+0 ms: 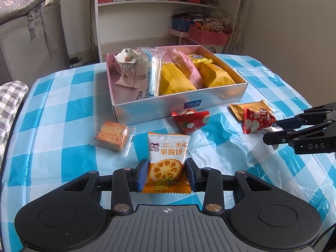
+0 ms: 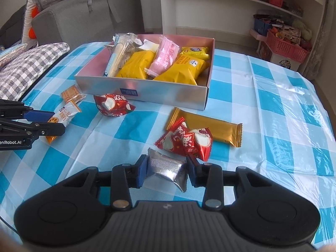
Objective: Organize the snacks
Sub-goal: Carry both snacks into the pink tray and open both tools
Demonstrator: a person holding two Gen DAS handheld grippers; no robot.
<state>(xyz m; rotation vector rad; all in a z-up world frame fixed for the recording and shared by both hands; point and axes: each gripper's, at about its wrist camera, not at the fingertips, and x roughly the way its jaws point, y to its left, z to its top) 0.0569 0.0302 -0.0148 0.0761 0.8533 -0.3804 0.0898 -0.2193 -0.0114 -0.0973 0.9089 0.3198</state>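
Nearest to my left camera was the jam biscuit packet (image 1: 167,161), white on top and orange below. My left gripper (image 1: 167,175) was closed on it, with one blue pad pressing each side of the wrapper. The packet stood upright between the pads, near the front edge of the table (image 1: 63,96), which had a blue and white checked cloth.

My right gripper (image 2: 166,169) was closed on a small silver packet (image 2: 168,169), which was crumpled between the pads. Just behind it lay two red candy packets (image 2: 184,141), touching each other and lying partly on a long gold bar (image 2: 212,129).

The silver box (image 1: 178,103) with the pink inside stood near the middle of the table, toward the far edge. It held several yellow packets (image 1: 174,79), a pink packet (image 1: 184,65), a long clear packet (image 1: 149,73) and a folded paper packet (image 1: 126,65). In front of the box lay another red candy packet (image 1: 190,120). A clear pack of square crackers (image 1: 112,137) lay near the left front corner of the box, a little apart from it.
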